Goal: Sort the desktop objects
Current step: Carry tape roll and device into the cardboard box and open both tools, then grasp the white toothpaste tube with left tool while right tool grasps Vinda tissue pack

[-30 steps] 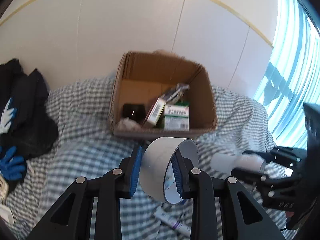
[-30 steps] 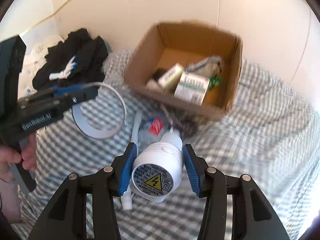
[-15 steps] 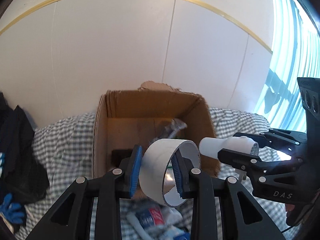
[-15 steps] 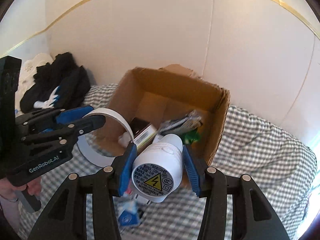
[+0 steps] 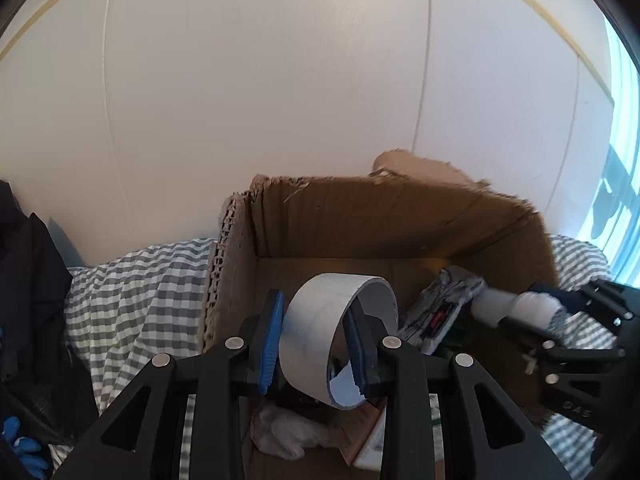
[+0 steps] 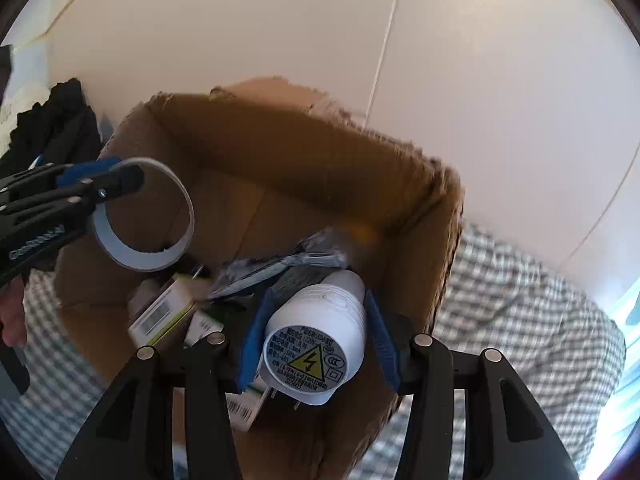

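Observation:
My left gripper (image 5: 314, 338) is shut on a white tape roll (image 5: 320, 328), pinching its wall, and holds it over the near-left part of the open cardboard box (image 5: 360, 216). My right gripper (image 6: 314, 340) is shut on a white cylindrical plug adapter (image 6: 316, 344) with a yellow warning label and two prongs, held above the box's (image 6: 280, 160) near-right side. The right wrist view shows the left gripper (image 6: 108, 178) with the tape roll (image 6: 160, 256) at the left. The right gripper (image 5: 560, 320) with the adapter (image 5: 516, 306) appears at the right in the left wrist view.
Inside the box lie small cartons (image 6: 164, 316), a crumpled foil packet (image 6: 280, 264) and a white wad (image 5: 286, 432). The box stands on a grey checked cloth (image 5: 132, 292) against a white panelled wall. Dark clothing (image 5: 28, 300) and a blue glove (image 5: 20, 446) lie left.
Both grippers carried their loads forward from above the cloth to over the box, which now fills the lower views. The loose items on the cloth have dropped out of sight.

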